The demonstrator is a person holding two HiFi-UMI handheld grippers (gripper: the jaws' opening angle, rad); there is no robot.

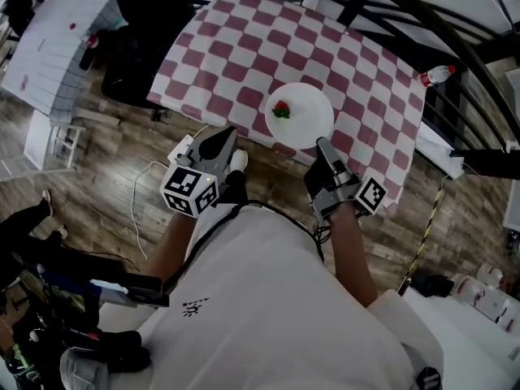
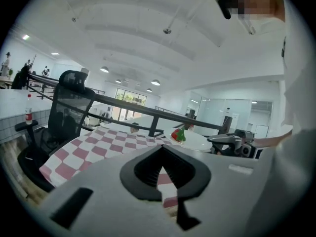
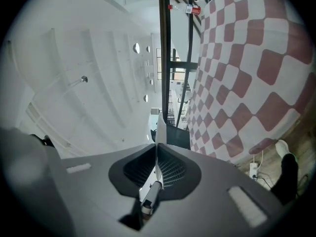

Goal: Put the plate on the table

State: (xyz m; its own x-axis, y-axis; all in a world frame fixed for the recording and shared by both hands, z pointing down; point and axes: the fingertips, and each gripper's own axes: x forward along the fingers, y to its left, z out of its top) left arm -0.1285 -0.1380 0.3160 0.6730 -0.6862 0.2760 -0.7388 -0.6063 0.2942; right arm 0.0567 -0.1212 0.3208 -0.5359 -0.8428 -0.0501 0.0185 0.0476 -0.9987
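At the tabletop's near edge, right claw point(image 1: 322, 146): clamped on the near rim of the plate, the thin white edge pinched between its jaws.
Plate point(image 1: 309, 96): white and round, over the checked tabletop point(image 1: 236, 47) close to its near edge; I cannot tell whether it rests there or hangs just above.
Food point(image 1: 281, 110): a small red and green piece on the plate's left part.
Left claw point(image 1: 223, 138): jaws together with nothing between them, off the tabletop's edge, left of the plate and apart from it.
Bottle point(image 1: 436, 75): near the tabletop's right corner.
Chair point(image 2: 71, 105): black, beside the tabletop's left side.
Floor point(image 1: 106, 177): wooden, with a white power strip point(image 1: 180, 148) below the left claw.
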